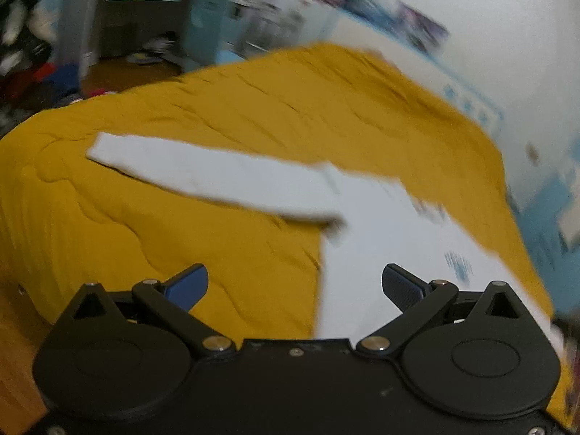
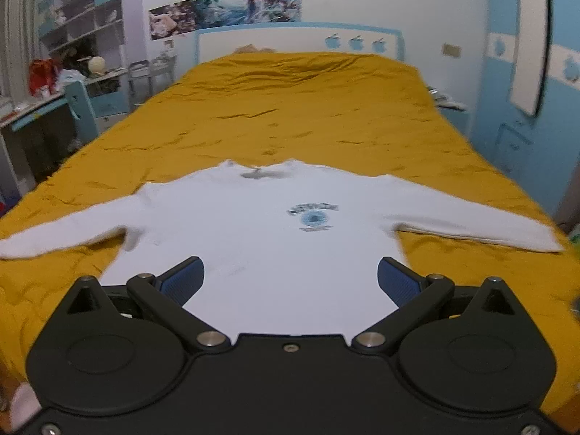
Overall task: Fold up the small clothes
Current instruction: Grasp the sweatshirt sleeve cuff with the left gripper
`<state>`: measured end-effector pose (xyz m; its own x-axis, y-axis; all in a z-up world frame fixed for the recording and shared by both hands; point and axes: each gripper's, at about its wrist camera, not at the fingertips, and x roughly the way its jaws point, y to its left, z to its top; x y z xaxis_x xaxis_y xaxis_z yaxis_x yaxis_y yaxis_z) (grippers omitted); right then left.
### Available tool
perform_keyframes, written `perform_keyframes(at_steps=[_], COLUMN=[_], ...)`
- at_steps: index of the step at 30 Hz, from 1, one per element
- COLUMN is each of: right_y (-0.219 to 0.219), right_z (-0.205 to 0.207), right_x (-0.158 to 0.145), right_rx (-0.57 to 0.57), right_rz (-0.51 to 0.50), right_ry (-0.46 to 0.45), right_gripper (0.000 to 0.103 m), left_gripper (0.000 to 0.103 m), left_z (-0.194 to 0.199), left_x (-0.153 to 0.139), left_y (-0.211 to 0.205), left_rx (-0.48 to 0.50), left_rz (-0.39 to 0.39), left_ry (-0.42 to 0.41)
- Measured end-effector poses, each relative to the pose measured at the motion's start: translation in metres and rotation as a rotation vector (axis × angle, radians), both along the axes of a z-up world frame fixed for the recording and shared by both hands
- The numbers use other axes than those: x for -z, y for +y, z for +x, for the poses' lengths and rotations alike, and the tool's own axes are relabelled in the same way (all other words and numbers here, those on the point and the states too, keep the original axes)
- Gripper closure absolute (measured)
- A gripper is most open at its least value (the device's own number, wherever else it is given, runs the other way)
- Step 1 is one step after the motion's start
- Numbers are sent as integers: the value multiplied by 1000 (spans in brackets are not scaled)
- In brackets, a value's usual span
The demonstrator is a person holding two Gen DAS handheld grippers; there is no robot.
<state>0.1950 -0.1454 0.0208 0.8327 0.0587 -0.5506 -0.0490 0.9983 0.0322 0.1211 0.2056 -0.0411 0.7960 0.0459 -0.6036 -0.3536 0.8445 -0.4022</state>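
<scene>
Both of my tongs sit nearest the lens, black frames with blue pads. On my right gripper (image 2: pixel 288 275) the fingers are spread wide apart with nothing between them, and they hover over the near hem of a white long-sleeved shirt (image 2: pixel 261 239). That shirt lies flat and face up on the yellow bedspread (image 2: pixel 290 108), collar toward the far end, both sleeves stretched out to the left and right, a small blue print (image 2: pixel 313 217) on the chest. My left gripper (image 1: pixel 295 284) is just as wide apart and holds nothing; its view is blurred, and it looks across the left side of the shirt, where one sleeve (image 1: pixel 203 174) runs out to the left over the bedspread. Far off stand a white and blue headboard (image 2: pixel 297 40) and posters (image 2: pixel 224 9) on the wall.
</scene>
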Motion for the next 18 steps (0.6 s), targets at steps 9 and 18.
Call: perform_keyframes(at_steps=[9,18], right_y=[46,53], right_z=[77,123], right_x=[42,74], right_rx=[-66,-49], right_rz=[-133,-99], right_ry=[-101,-10], right_gripper=[0,0], left_gripper=[0,0], left_z=[54,96], left_x=[61,105], left_y=[132,210], left_rx=[-311,-476], left_rz=[-192,-369], left_ry=[-81,-194])
